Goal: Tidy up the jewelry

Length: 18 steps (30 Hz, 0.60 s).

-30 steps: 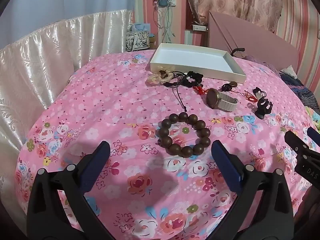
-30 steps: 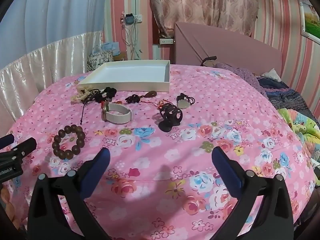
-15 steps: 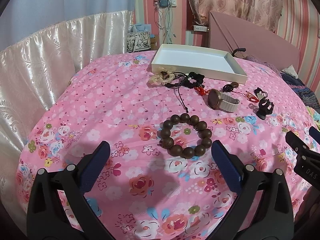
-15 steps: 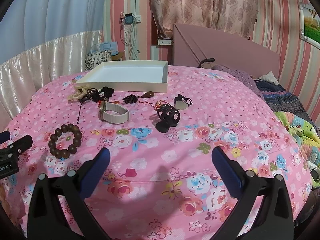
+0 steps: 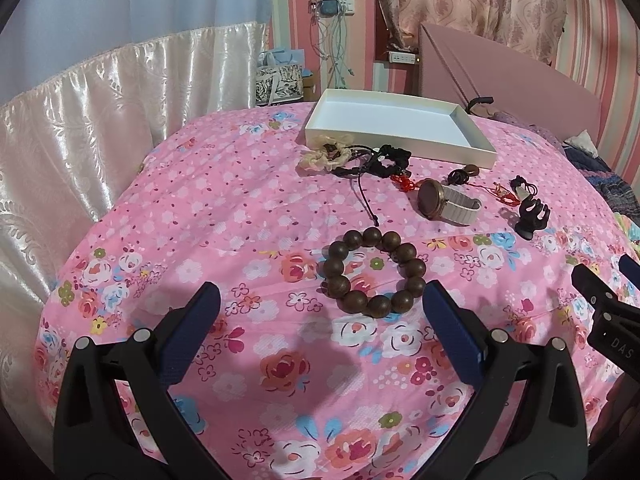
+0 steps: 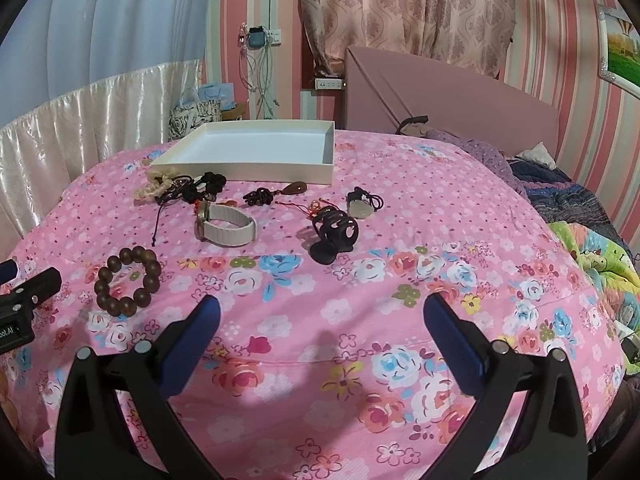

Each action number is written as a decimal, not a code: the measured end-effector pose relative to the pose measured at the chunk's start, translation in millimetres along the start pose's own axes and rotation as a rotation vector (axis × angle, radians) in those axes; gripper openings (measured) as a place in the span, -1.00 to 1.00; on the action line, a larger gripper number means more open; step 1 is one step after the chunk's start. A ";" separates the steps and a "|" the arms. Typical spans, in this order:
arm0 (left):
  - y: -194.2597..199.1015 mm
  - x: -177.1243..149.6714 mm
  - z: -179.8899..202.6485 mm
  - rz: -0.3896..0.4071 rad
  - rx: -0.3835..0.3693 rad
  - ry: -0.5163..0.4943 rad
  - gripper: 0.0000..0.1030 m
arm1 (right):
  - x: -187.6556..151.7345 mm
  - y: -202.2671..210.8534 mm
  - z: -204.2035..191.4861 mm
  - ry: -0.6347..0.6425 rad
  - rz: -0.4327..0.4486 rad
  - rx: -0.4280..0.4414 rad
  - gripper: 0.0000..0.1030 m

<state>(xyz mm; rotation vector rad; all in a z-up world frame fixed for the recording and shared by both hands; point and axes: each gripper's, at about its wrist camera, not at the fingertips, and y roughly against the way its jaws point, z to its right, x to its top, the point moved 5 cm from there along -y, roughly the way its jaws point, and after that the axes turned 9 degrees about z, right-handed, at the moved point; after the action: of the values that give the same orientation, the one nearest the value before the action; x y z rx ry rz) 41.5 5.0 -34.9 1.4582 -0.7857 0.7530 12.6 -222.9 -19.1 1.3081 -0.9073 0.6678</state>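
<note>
Jewelry lies on a pink floral bedspread. A brown wooden bead bracelet (image 5: 374, 276) (image 6: 128, 280) rests just beyond my open left gripper (image 5: 320, 312), nearer its right finger. Farther back lie a watch with a white strap (image 5: 446, 202) (image 6: 226, 224), a black claw hair clip (image 5: 530, 216) (image 6: 334, 236), a cream scrunchie (image 5: 322, 154) tangled with black cords (image 5: 380, 162), and small pendants (image 6: 296, 189). An empty white tray (image 5: 400, 142) (image 6: 256, 168) sits behind them. My right gripper (image 6: 320, 316) is open over bare bedspread, holding nothing.
A shiny cream curtain (image 5: 100, 120) borders the bed on the left. A pink headboard (image 6: 448, 108) and bedding (image 6: 576, 200) lie at the right. The other gripper's tip shows at each view's edge (image 5: 600, 300) (image 6: 24, 296).
Both views have drifted slightly backward and upward; the items sit a little lower in frame. Nothing on the bed has moved, and both grippers stay open.
</note>
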 end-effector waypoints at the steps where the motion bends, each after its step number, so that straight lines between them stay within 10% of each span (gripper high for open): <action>1: 0.4 -0.5 0.6 0.001 0.000 -0.001 0.94 | 0.1 0.1 -0.1 0.001 0.000 0.000 0.97; 18: 0.0 0.3 -1.0 0.001 0.003 -0.003 0.94 | -2.4 -1.9 0.1 0.002 -0.004 0.001 0.97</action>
<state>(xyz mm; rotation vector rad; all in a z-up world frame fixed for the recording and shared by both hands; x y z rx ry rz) 41.7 6.0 -34.6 1.4624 -0.7886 0.7534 13.0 -223.1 -22.1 1.3097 -0.9028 0.6665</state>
